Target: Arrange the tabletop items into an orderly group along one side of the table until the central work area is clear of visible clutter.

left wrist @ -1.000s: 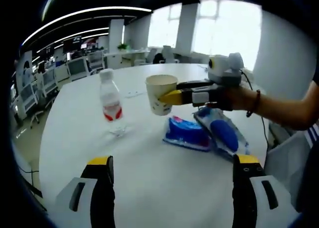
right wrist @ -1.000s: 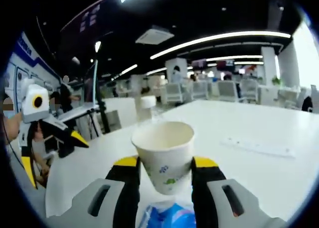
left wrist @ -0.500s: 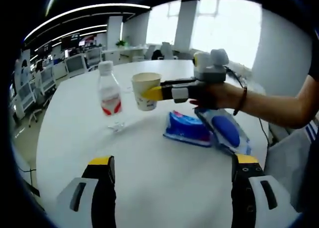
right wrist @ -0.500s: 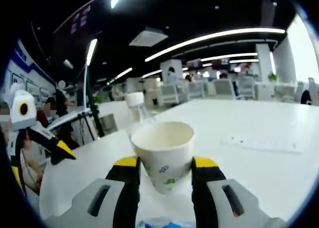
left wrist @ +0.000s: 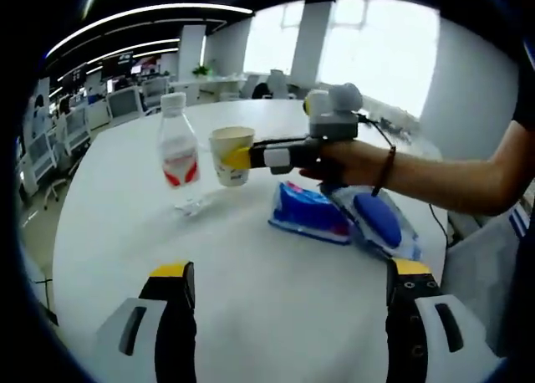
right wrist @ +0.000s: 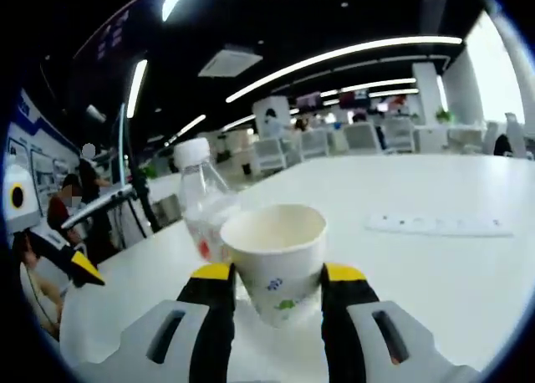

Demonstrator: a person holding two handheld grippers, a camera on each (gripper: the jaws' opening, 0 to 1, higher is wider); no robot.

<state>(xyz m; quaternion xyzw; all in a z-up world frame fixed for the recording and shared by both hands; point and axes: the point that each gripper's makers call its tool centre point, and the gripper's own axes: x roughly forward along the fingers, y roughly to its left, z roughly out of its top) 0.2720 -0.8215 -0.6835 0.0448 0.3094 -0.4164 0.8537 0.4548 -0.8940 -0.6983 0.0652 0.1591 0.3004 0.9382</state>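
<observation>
The right gripper (right wrist: 277,289) is clamped on a paper cup (right wrist: 274,257), held upright above the white table (left wrist: 276,299) — in the left gripper view it hangs just beside the clear water bottle (left wrist: 178,155), which stands toward the table's far left edge. Two blue packets (left wrist: 311,216) lie side by side nearer the right edge. The left gripper (left wrist: 284,278) hovers over bare tabletop, jaws spread wide and empty.

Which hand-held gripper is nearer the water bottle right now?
Right. The right hand-held gripper, shut on the paper cup, is up beside the water bottle. The left hand-held gripper sits open, well back from it over bare table.
</observation>
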